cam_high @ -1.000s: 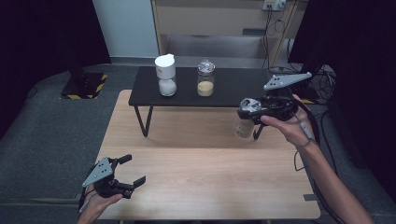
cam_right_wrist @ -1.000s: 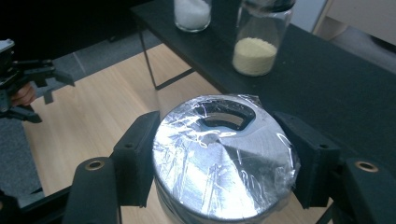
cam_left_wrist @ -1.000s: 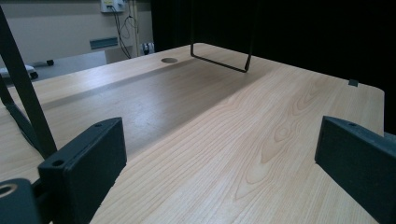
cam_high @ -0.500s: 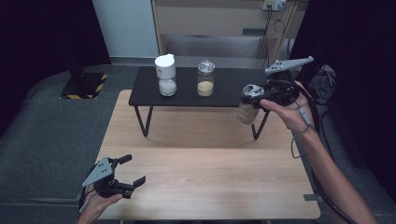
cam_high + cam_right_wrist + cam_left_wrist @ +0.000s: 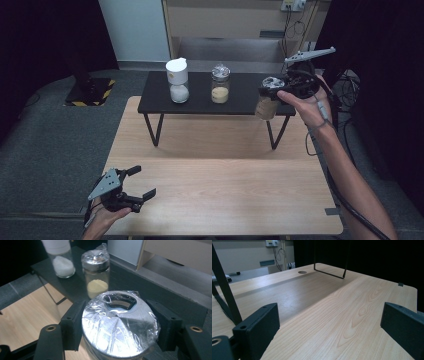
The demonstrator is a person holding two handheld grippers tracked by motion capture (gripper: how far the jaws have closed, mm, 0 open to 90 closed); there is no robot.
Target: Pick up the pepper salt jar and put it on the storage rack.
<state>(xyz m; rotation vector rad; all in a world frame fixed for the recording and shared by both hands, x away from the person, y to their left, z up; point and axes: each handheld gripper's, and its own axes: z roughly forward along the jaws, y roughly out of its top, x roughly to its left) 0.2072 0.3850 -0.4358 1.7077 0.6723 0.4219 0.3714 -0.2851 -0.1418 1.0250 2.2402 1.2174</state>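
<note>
Carrying a jar point(image 5: 266, 101) in the right gripper point(image 5: 280, 92), at the right end of the black shelf point(image 5: 240, 102), seemingly to join 2 others there: a white-lidded jar point(image 5: 178, 80) and a yellow-filled jar point(image 5: 220, 85). Best done by lifting clear of the shelf edge, keeping upright, lowering onto bare shelf right of the yellow-filled jar, releasing only once seated. Left gripper point(image 5: 132, 187) resting at the table's point(image 5: 225, 180) near left corner, well apart.

Looking along the left gripper: jaws spread wide, nothing between, bare wood ahead.

Looking along the right gripper: jaws clamped on the jar point(image 5: 120, 325) just under its film-wrapped lid, 2 other jars beyond.

No brand, label or writing readable anywhere.
</note>
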